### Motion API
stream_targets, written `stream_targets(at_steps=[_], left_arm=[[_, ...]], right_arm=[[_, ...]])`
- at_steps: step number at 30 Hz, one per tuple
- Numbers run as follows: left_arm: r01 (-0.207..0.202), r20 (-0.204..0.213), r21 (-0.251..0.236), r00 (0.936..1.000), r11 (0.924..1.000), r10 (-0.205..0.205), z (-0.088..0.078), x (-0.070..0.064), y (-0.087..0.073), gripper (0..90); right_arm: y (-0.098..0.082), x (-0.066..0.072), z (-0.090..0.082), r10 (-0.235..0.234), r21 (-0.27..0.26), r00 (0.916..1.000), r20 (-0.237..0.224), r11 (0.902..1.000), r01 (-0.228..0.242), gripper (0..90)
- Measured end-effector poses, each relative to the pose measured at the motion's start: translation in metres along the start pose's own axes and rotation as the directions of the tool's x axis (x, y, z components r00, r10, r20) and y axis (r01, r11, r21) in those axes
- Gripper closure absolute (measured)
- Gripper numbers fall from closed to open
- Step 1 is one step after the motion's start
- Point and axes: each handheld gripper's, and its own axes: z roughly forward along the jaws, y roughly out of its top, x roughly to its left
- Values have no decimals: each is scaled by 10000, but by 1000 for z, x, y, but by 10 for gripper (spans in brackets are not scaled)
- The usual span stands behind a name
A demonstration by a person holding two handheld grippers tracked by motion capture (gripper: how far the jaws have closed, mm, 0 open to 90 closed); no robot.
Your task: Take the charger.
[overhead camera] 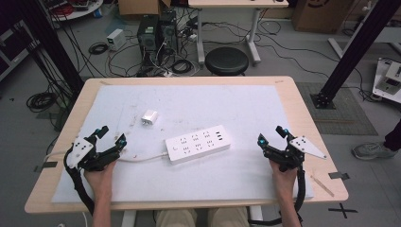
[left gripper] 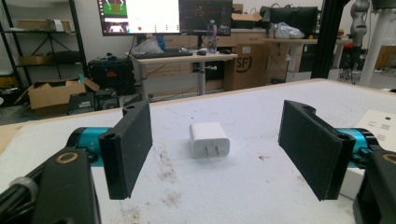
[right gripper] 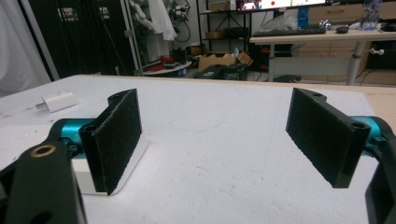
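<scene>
So we've got a light wooden table with a scuffed white mat covering most of the top. On the mat we see a white power strip mid-table and a small white charger just behind it.
</scene>
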Motion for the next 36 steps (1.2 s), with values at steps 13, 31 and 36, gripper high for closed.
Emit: stream_targets(at_steps=[13, 31, 36], left_arm=[[411, 157, 398, 9990, 9984, -417, 1, 0, 2, 260], [751, 365, 1676, 9959, 9830, -823, 16, -5, 12, 273], [609, 767, 2472, 9937, 9670, -822, 28, -10, 27, 273]], right_arm=[[0, 2, 1, -129, 154, 9999, -1, 9998, 129, 185], [0, 2, 2, -128, 214, 9999, -85, 9997, 130, 185], [0, 2, 1, -150, 198, 9999, -66, 9997, 151, 185]])
